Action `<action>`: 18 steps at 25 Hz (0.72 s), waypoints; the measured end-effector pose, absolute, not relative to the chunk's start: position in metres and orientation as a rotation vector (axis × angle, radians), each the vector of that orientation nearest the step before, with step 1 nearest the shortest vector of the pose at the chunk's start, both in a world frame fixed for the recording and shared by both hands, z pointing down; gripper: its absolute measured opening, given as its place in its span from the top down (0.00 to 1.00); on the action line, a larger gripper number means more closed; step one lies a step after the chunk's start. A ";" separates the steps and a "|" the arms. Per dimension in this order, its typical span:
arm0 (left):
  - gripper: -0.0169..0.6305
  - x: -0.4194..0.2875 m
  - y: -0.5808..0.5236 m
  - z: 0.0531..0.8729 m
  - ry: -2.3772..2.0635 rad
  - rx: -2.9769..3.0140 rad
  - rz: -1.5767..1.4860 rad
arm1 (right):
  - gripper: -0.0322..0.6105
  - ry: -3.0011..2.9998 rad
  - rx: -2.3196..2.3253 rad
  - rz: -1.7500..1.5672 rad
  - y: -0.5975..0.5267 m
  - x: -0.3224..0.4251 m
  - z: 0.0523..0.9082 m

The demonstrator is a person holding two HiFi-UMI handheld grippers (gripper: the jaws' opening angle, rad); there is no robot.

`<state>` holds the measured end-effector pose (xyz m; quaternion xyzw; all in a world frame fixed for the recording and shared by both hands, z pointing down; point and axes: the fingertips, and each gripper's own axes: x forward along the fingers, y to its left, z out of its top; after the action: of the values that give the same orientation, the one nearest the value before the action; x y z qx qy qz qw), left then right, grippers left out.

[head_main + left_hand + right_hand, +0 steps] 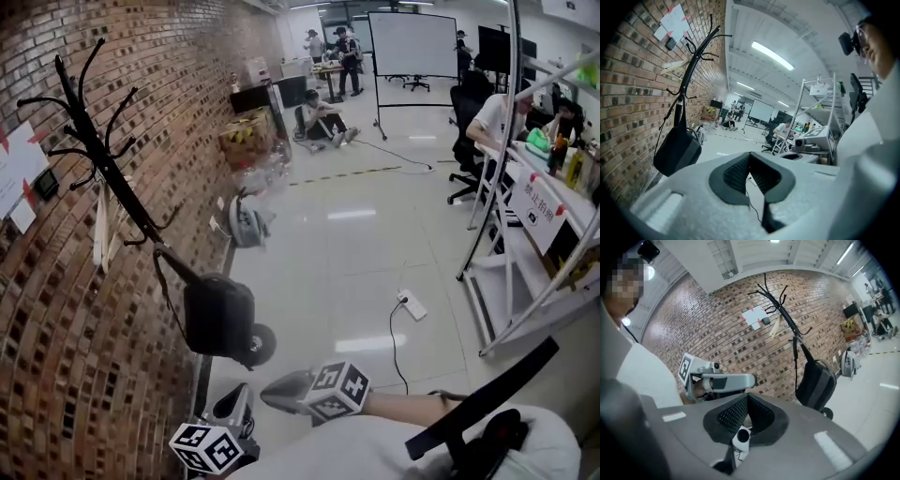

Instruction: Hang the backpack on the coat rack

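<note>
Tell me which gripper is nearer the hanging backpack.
Left, narrowly. The left gripper sits just below the backpack in the head view, on the wall side; the right gripper lies beside it, farther from the brick wall. Neither touches it.

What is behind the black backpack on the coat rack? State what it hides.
The red brick wall stands behind the black fabric backpack. The bag covers the lower pole of the black branched coat rack; only a round black base shows below.
</note>
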<state>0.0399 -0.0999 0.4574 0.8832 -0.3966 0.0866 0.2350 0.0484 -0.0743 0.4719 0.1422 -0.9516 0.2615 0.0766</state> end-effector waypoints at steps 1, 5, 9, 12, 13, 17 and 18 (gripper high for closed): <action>0.97 0.038 -0.095 0.456 -1.087 2.433 0.236 | 0.95 -2.856 0.478 0.769 -0.075 0.050 0.469; 0.97 0.026 -0.070 0.461 -1.073 2.424 0.222 | 0.95 -2.856 0.603 0.766 -0.062 0.051 0.467; 0.97 0.006 -0.028 0.469 -1.044 2.421 0.210 | 0.95 -2.839 0.610 0.775 -0.019 0.029 0.474; 0.97 -0.015 0.009 0.474 -1.045 2.408 0.195 | 0.95 -2.855 0.578 0.838 0.023 0.007 0.473; 0.97 -0.023 0.020 0.474 -1.042 2.405 0.190 | 0.95 -2.874 0.553 0.874 0.036 -0.002 0.469; 0.97 -0.053 0.064 0.471 -1.020 2.403 0.178 | 0.95 -2.890 0.561 0.923 0.077 -0.029 0.458; 0.97 -0.061 0.074 0.471 -1.022 2.400 0.171 | 0.95 -2.889 0.581 0.914 0.086 -0.034 0.457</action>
<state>-0.0607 0.0744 0.4709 0.8862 -0.3776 0.0630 0.2608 -0.0339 0.0855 0.4571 0.1881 -0.9360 0.2962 0.0283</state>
